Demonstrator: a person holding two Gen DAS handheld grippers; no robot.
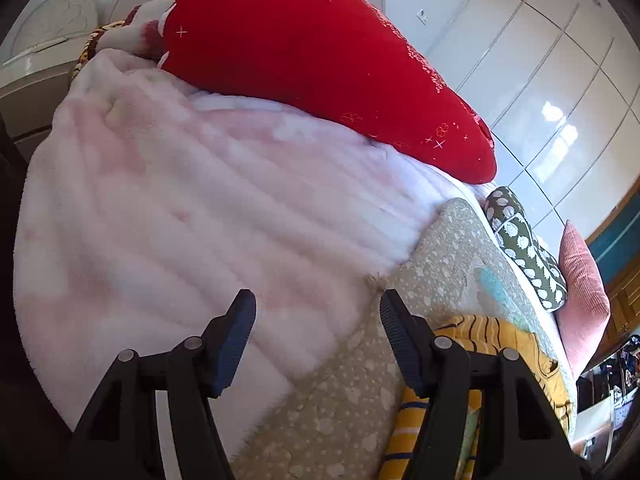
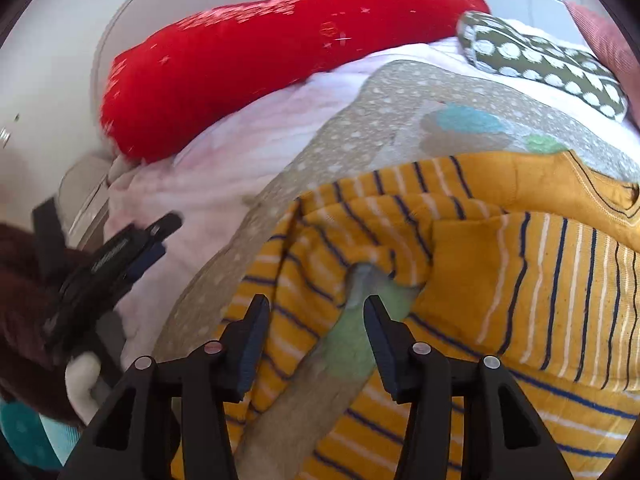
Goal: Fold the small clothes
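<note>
Right claw spread wide, empty, above the rumpled yellow striped garment on the bed
Left claw also gapes empty over a pink fleece blanket; red pillow and green dotted cushion lie beyond

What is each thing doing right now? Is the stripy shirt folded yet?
Left tool: open, empty, over the bed.
Right tool: open, empty, just over the shirt.
Yellow striped shirt: crumpled, not folded.
Pink fluffy blanket: spread out, rumpled.
Red pillow: lying on the blanket.
Green spotted pillow: lying on the bed.
</note>
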